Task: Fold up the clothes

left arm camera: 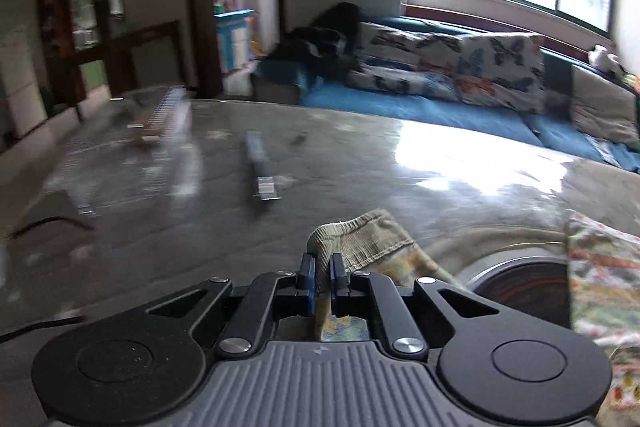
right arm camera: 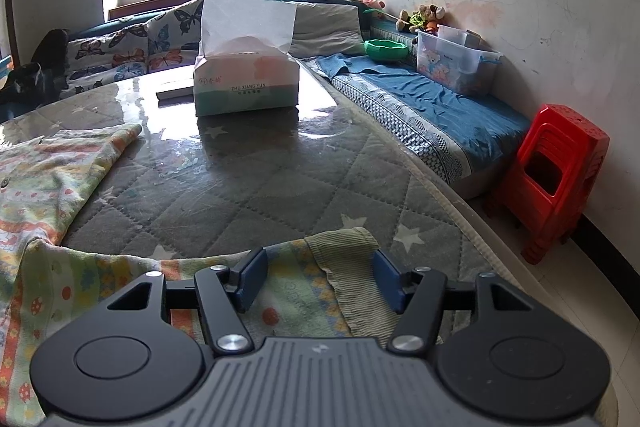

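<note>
The left gripper (left arm camera: 321, 277) pinches one ribbed cuff (left arm camera: 362, 237) of the garment (right arm camera: 52, 183), which lies on the table (right arm camera: 248, 187). The right gripper (right arm camera: 320, 277) stands wide, its two pads clear of the second cuff (right arm camera: 352, 267) lying between them. Farther off stands one tissue box (right arm camera: 246, 83). Beyond the table: one sofa (right arm camera: 420, 107), one green bowl (right arm camera: 386, 50), one clear bin (right arm camera: 456, 61) and one stack of red stools (right arm camera: 556, 179).

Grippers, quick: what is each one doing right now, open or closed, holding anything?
Left gripper: closed on the ribbed cuff of the patterned garment.
Right gripper: open, jaws on either side of the garment's other cuff, not pinching it.
</note>
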`<state>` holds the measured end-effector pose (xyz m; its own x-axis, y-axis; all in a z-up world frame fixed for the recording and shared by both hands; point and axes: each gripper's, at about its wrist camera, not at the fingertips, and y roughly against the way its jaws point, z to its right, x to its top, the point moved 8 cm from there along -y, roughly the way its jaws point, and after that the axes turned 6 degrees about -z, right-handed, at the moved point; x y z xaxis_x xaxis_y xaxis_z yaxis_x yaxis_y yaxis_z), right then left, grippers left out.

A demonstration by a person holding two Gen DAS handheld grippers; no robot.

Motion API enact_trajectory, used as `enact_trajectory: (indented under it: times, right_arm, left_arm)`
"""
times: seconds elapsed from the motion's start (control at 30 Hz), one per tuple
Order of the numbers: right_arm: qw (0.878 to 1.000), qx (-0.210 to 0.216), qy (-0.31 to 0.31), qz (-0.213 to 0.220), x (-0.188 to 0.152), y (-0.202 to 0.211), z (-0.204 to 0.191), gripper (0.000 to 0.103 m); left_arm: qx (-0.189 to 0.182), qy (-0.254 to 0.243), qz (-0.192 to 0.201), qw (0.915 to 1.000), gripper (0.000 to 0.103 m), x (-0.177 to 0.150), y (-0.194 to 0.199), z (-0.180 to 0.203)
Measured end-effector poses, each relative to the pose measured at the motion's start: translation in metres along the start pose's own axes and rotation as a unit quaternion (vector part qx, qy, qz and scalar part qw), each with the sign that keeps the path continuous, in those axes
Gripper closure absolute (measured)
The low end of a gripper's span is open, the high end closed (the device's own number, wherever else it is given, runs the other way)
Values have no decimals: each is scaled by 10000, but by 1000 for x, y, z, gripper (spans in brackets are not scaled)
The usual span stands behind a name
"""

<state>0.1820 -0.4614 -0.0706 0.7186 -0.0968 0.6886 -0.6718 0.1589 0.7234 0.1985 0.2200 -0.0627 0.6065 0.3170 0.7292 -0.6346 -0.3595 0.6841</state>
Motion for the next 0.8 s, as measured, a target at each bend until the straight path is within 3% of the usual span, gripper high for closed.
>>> enact_trajectory:
  times: [0.37, 0.67, 0.8]
  right_arm:
    - [9997, 83, 222, 43, 5, -5, -4, 38]
    - [9989, 251, 389, 18, 21, -18, -14, 35]
    - [9986, 241, 473, 67, 20, -5, -16, 36]
  left_arm:
    - [370, 679, 16, 9970, 96, -51, 60, -75]
    - [532, 571, -289, 9965, 95, -73, 60, -92]
    - [505, 395, -314, 9974, 87, -74, 64, -92]
